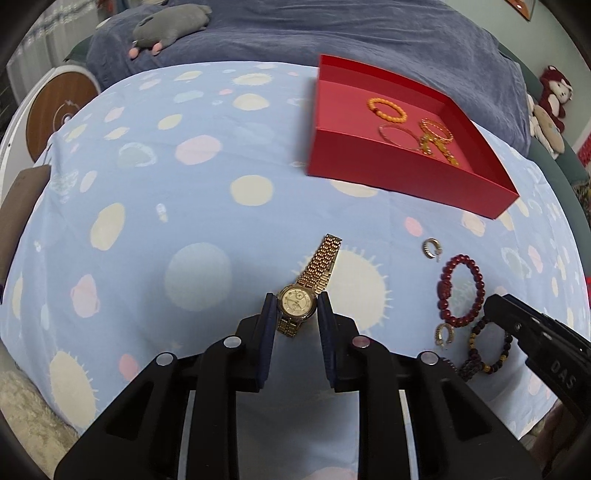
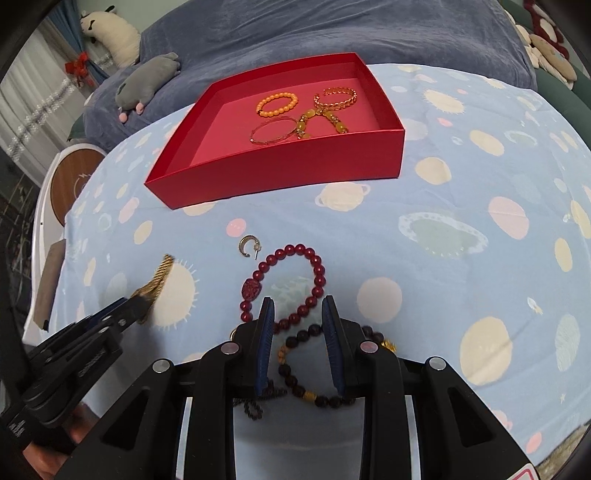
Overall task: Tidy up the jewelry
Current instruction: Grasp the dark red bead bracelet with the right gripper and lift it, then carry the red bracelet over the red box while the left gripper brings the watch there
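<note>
A gold watch lies on the planet-print cloth, and my left gripper is shut on its round face. Its band shows at the left of the right wrist view. My right gripper points down over a red bead bracelet. Its jaws stand a narrow gap apart, with a stretch of beads between them and nothing pinched. A dark bead bracelet lies just below. The red box behind holds an orange bead bracelet, a gold chain bracelet and a thin bangle.
A silver hoop earring lies between the watch and the box, and a second one lies by the dark bracelet. A grey plush toy rests on the blue blanket behind. A round wooden-topped stand is at the left.
</note>
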Available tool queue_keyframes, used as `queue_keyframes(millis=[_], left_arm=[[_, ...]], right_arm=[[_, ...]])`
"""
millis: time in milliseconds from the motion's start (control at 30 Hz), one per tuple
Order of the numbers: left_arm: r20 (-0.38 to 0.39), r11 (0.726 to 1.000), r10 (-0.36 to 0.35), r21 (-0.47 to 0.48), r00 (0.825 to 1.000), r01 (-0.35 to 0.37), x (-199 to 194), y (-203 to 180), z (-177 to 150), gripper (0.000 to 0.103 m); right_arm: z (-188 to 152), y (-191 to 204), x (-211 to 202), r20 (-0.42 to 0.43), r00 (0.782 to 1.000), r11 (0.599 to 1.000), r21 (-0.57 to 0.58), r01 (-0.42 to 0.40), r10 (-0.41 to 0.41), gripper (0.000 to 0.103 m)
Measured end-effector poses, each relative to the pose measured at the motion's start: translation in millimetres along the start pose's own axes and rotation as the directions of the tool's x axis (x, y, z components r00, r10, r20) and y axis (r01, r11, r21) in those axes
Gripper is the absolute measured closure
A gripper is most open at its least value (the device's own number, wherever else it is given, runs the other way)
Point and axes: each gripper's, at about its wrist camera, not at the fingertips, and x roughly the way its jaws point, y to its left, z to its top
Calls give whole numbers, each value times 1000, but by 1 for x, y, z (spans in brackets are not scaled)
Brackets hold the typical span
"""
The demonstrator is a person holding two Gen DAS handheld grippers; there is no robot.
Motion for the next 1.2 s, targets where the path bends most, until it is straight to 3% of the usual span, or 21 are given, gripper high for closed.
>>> queue_keyframes(millis=[333,400,467,567,833,1200], left_arm=[[-22,999,9,-51,1000,-10,3,16,-5,81],[-23,999,7,-54,1000,-8,3,17,-4,81],[-24,998,7,-57,1000,-9,3,17,-3,81],[-25,998,5,-60,1000,-6,3,17,-1,81],[-24,997,2,-73,1000,-4,2,19,5,81],[-15,995,10,-94,1000,-11,-1,29,16,81]], right_arm=[[9,0,23,-18,998,997,-41,64,-65,78],[11,4,24,-18,998,996,-60,66,-68,83],[12,7,26,-21,997,994,-79,70,-72,95],[13,12,26,-15,998,994,-93,65,-66,95],[25,30,8,27,1000,994,-108,10,-7,95],[67,64,-18,90,991,987,-137,-82,94,95]])
